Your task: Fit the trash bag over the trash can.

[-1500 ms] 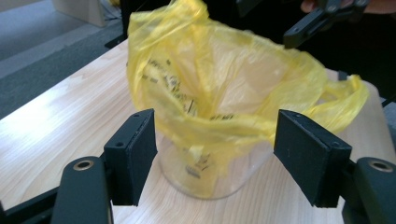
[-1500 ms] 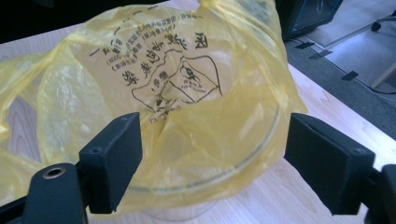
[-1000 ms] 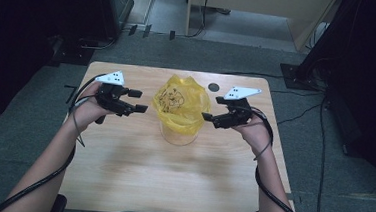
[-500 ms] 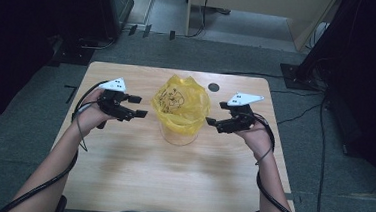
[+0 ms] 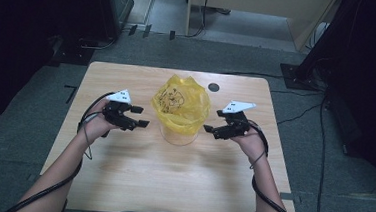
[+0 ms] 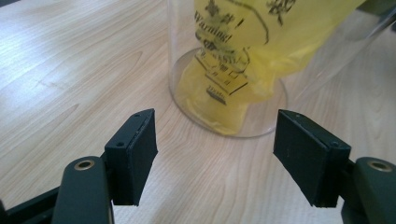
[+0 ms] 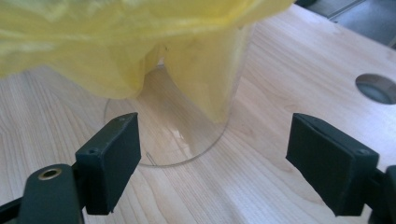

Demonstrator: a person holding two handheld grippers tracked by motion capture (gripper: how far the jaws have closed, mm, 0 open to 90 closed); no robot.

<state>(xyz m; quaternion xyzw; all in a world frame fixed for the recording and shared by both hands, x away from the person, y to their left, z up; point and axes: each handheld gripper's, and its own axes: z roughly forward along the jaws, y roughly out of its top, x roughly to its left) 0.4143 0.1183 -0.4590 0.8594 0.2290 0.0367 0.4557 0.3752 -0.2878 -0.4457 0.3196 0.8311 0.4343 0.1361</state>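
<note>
Both claws wide open, empty: left claw (image 5: 142, 123), right claw (image 5: 208, 129) flank jar (image 5: 176, 133) mid tabletop (image 5: 136, 177). Loose yellow bag (image 5: 181, 104) draped over rim. Risk: pinch bag only, light jar tips or slides.

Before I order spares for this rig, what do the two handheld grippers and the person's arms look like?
Both the left gripper and the right gripper are black, each topped by a pale grey three-cornered plate with small dark marks. Their fingers are flat, rectangular black pads on rounded black arms with brass-coloured rivets. A black cable trails from each gripper along the forearm. No sleeves reach the forearms.
</note>
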